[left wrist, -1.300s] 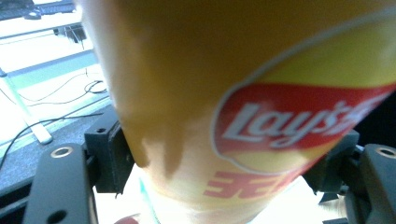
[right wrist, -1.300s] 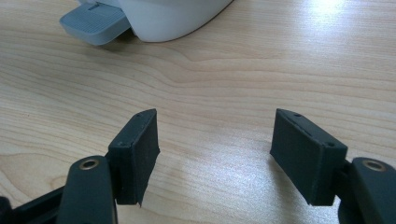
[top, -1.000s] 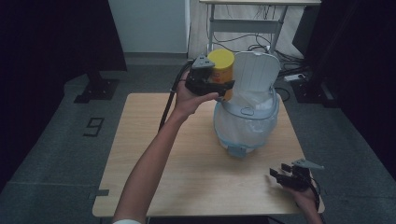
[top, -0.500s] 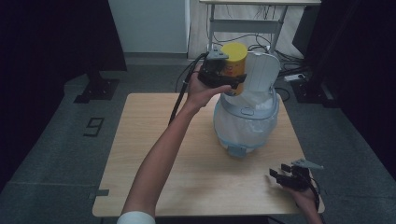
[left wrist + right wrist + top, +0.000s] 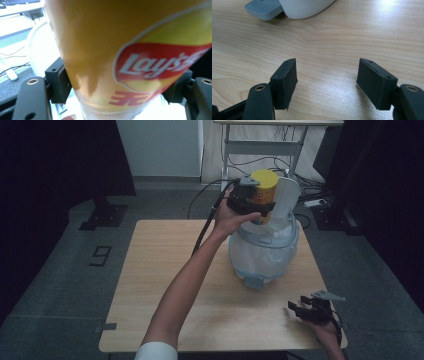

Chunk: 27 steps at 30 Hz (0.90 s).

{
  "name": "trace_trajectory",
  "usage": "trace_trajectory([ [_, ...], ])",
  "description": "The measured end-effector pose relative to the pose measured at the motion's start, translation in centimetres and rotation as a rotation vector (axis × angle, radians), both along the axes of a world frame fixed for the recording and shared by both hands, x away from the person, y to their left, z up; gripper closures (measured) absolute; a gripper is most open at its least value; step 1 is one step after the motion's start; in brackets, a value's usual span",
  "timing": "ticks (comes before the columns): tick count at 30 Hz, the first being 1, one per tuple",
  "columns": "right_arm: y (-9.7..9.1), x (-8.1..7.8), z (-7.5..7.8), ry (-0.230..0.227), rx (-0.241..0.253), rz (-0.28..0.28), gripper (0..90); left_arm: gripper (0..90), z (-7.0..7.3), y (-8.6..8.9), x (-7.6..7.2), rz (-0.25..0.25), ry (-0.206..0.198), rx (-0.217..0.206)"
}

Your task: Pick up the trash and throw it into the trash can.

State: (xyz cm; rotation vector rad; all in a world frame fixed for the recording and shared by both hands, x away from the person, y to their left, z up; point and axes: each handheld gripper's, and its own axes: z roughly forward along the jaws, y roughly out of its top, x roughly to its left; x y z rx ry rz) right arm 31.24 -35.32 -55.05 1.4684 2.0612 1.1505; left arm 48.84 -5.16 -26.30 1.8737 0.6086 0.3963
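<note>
Tall yellow cylindrical chip can (image 5: 263,187) with red logo, glossy, upper centre of frame, clamped in left gripper (image 5: 248,200) above white plastic bin (image 5: 265,251), right gripper (image 5: 311,310) open over pale wood-grain table (image 5: 165,270), lower right.

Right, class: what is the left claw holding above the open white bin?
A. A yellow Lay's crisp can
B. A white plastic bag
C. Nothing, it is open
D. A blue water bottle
A: the left claw is clamped on the yellow Lay's can, held over the bin with its lid up.
</note>
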Motion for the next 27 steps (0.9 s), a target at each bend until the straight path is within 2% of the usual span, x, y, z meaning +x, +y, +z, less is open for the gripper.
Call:
trace_trajectory([
  [4, -0.1, 0.0, 0.0, 0.0, 0.002, -0.002, 31.7, 23.8, -0.3, -0.6, 0.5, -0.001, 0.011, -0.013],
  [13, -0.2, 0.0, 0.0, 0.001, 0.003, -0.004, 31.7, 23.1, -0.5, -1.8, 1.0, -0.007, 0.025, -0.009],
  [15, -0.2, 0.0, 0.0, 0.0, 0.002, -0.003, 31.7, 17.1, -0.6, -2.0, 1.0, 0.014, 0.022, 0.002],
  [16, -0.2, 0.0, 0.0, 0.0, 0.002, -0.003, 31.7, 12.9, -0.6, -2.0, 1.0, 0.017, 0.02, 0.012],
  [18, -0.2, -0.1, 0.0, 0.0, 0.0, -0.001, 31.7, 10.6, -0.6, -1.8, 1.0, 0.019, 0.017, 0.048],
  [22, -0.2, 0.0, 0.0, 0.003, -0.002, -0.001, 31.8, 10.8, -0.5, -0.9, 0.6, 0.021, 0.012, 0.043],
  [27, -0.1, 0.0, 0.0, 0.001, -0.008, 0.0, 31.8, 12.0, -0.4, 0.2, -0.5, 0.005, -0.004, 0.056],
])
